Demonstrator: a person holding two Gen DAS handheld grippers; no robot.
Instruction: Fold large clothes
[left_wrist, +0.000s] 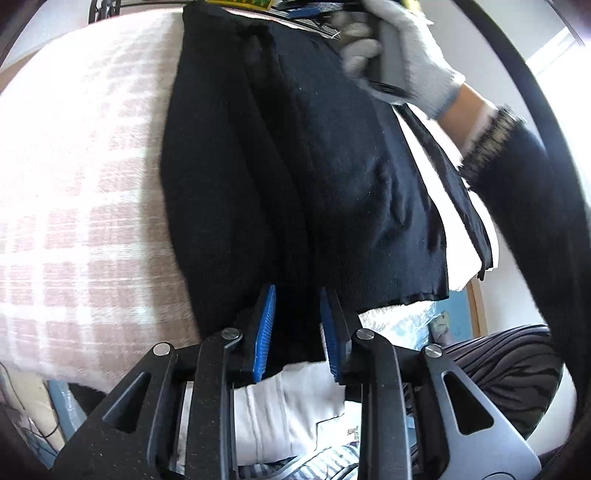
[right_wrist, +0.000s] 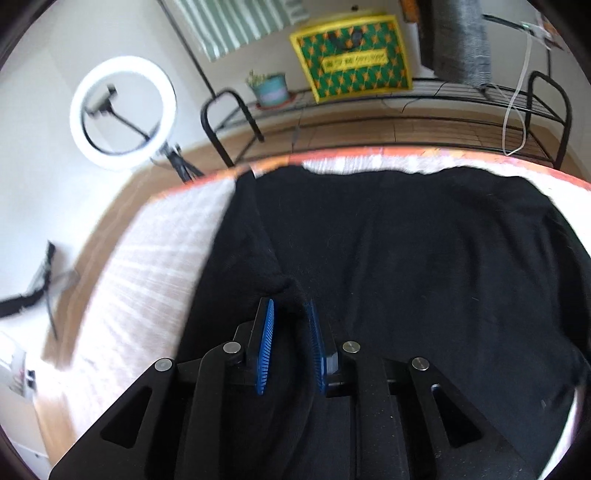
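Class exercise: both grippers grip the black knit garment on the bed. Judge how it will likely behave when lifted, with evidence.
Probably floppy: the black garment bunches into a ridge between the right gripper jaws. It likely sags where unsupported; folds run down it above the left gripper. It looks unlikely to slip, given fuzzy knit against ribbed blue pads.

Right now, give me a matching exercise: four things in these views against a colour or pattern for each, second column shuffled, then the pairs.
Things:
1. garment
2. blanket
3. glove
4. pads of the right hand-held gripper

Colours:
A. blue
B. pink and white check
C. black
D. pale grey

Pairs: 1-C, 2-B, 3-D, 4-A
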